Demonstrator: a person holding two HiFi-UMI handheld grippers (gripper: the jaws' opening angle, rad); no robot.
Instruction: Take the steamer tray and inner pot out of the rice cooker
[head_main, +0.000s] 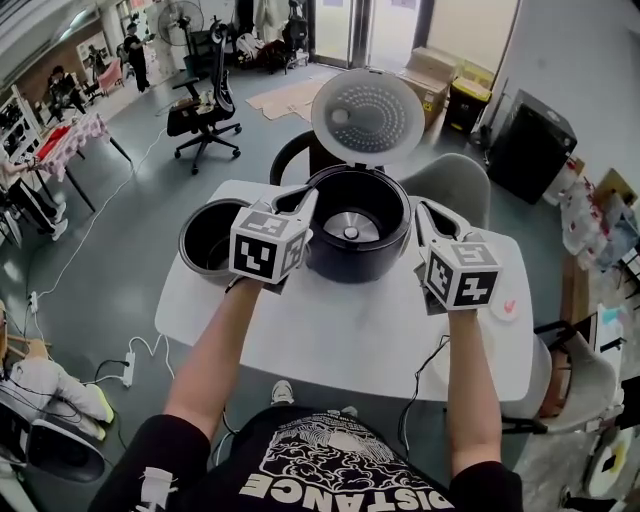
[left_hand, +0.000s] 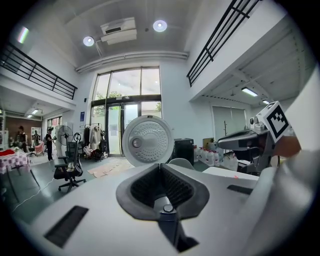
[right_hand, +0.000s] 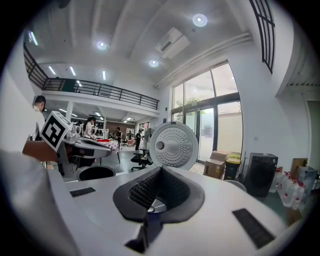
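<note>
Black and empty, the pot (head_main: 203, 243) stands on the table (head_main: 340, 340) beside the open cooker (head_main: 385, 255). The left gripper (head_main: 306, 200) and right gripper (head_main: 421, 208) are closed, holding nothing.

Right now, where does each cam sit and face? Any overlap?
Head view: on the person's head, looking steeply down at the white table and open rice cooker; shows both forearms, left gripper, right gripper.
Left gripper view: on the left gripper, looking along its shut jaws toward the raised lid; the right gripper shows at right.
Right gripper view: on the right gripper, looking along its shut jaws toward the lid; left gripper and inner pot at left.
Shared: all three see the lid.
</note>
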